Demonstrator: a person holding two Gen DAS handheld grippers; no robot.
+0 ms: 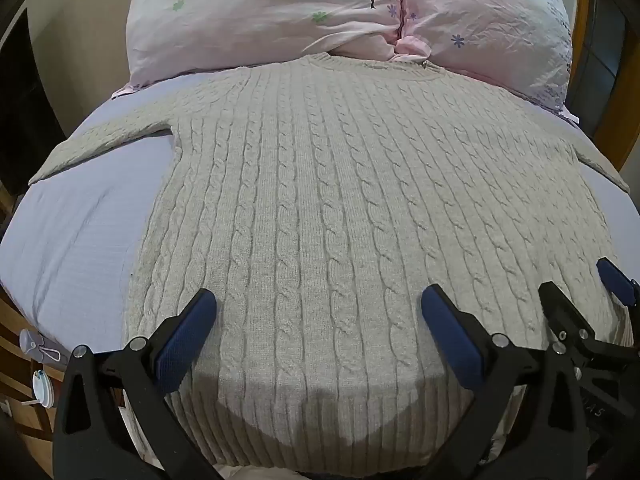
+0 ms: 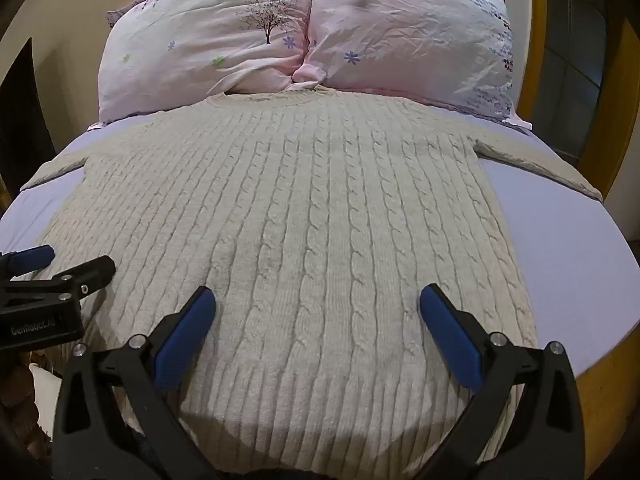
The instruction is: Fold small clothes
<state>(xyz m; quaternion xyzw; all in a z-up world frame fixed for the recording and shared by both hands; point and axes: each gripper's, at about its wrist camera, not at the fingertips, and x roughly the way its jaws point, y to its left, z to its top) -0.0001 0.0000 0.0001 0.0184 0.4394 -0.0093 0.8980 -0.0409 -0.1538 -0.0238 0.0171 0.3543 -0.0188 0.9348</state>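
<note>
On lilac bed sheet (image 1: 80,232): cable-knit sweater (image 1: 320,200) flat, sleeves spread, collar at pink pillows (image 1: 280,12). I see left gripper (image 1: 318,312) and right gripper (image 2: 318,312) above hem, fingers spread wide, holding nothing.

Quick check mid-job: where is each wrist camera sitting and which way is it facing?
Left wrist: above the hem, facing the pillows; open left gripper in front, right gripper at right.
Right wrist: same direction, further right; open right gripper, left gripper at left.
Shared: sweater, sheet, pillows.
</note>
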